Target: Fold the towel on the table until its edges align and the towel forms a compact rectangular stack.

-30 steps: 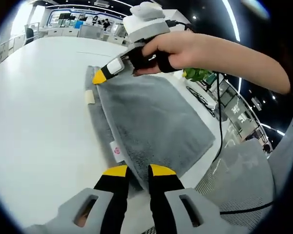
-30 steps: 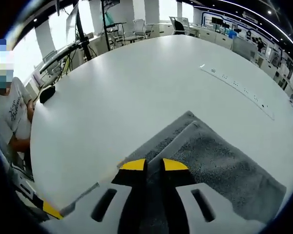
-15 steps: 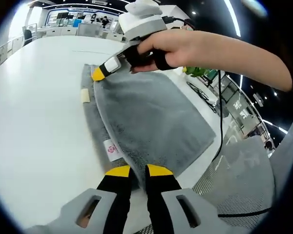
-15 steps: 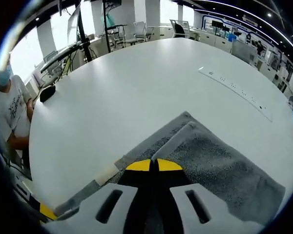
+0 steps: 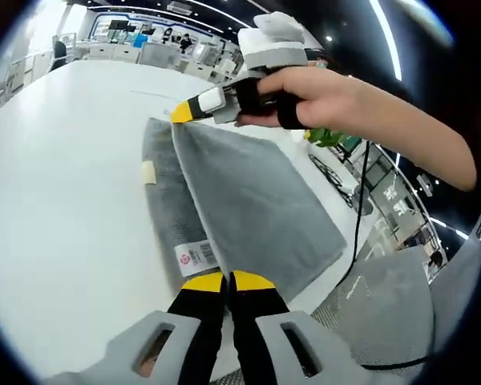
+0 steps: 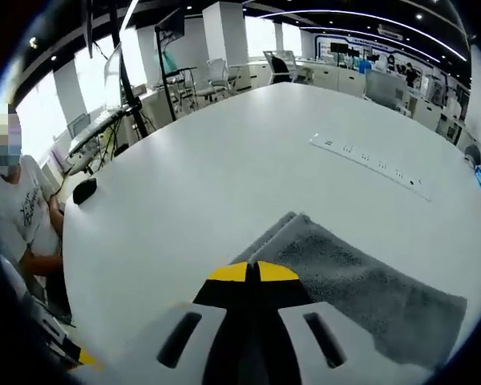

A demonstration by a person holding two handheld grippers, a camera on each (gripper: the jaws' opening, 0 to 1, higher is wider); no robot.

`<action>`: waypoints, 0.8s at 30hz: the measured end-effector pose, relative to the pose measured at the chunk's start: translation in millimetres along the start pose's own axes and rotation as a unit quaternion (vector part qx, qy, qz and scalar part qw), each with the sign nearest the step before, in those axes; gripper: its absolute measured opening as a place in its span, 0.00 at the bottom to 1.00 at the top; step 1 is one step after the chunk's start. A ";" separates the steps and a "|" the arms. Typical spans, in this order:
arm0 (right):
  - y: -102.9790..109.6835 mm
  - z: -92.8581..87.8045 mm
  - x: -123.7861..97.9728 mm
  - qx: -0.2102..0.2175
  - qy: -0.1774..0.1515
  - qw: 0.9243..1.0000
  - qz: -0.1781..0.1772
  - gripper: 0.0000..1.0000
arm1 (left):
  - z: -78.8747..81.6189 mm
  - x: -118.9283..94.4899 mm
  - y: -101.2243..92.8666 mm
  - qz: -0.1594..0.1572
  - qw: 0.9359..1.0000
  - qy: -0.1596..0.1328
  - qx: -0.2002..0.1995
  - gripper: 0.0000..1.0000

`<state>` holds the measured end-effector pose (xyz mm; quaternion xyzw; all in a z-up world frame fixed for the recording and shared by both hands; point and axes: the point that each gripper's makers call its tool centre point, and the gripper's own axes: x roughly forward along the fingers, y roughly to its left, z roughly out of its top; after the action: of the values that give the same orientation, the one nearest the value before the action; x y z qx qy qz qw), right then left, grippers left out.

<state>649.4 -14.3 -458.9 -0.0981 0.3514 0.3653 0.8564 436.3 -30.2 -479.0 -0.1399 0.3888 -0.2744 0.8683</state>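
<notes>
1. Down at the bottom centre of the left gripper view, the left gripper (image 5: 228, 282) has its jaws pressed together on the near edge of the grey towel (image 5: 256, 204), which spreads across the middle of the frame on the white worktop (image 5: 64, 224).
2. Just above those jaws a white care label (image 5: 196, 257) bears a small red mark and print too small to read; a second pale tag (image 5: 148, 172) sits at the towel's left edge, its writing unreadable.
3. At upper centre, a hand (image 5: 305, 96) holds the right gripper (image 5: 180, 115) at the towel's far corner; the tips hide the cloth they meet.
4. Turning to the right gripper view, the right gripper (image 6: 251, 273) at lower centre shows jaws closed on the towel (image 6: 361, 285) corner, with the pinched cloth hidden behind them.
5. Towel fills the lower right, cut off by the frame edge; the worktop (image 6: 224, 176) carries a strip of sockets (image 6: 369, 159) at upper right.
</notes>
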 end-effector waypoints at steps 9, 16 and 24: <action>-3.0 39.7 -30.2 -0.007 -0.074 0.997 -0.036 0.00 | 21.4 -16.8 -4.2 -0.002 0.999 -0.035 0.006 0.02; 9.8 60.2 -27.0 -0.010 -0.107 0.994 -0.029 0.00 | 12.3 -14.8 20.3 0.033 0.999 -0.026 -0.003 0.02; 29.0 37.1 17.4 -0.022 -0.058 0.998 0.002 0.00 | -4.7 -16.4 29.5 0.035 0.999 0.000 -0.030 0.02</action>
<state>657.4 31.9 -440.8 -0.0950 0.2936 0.3797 0.8721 434.7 3.1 -485.7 -0.1526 0.4014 -0.2323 0.8727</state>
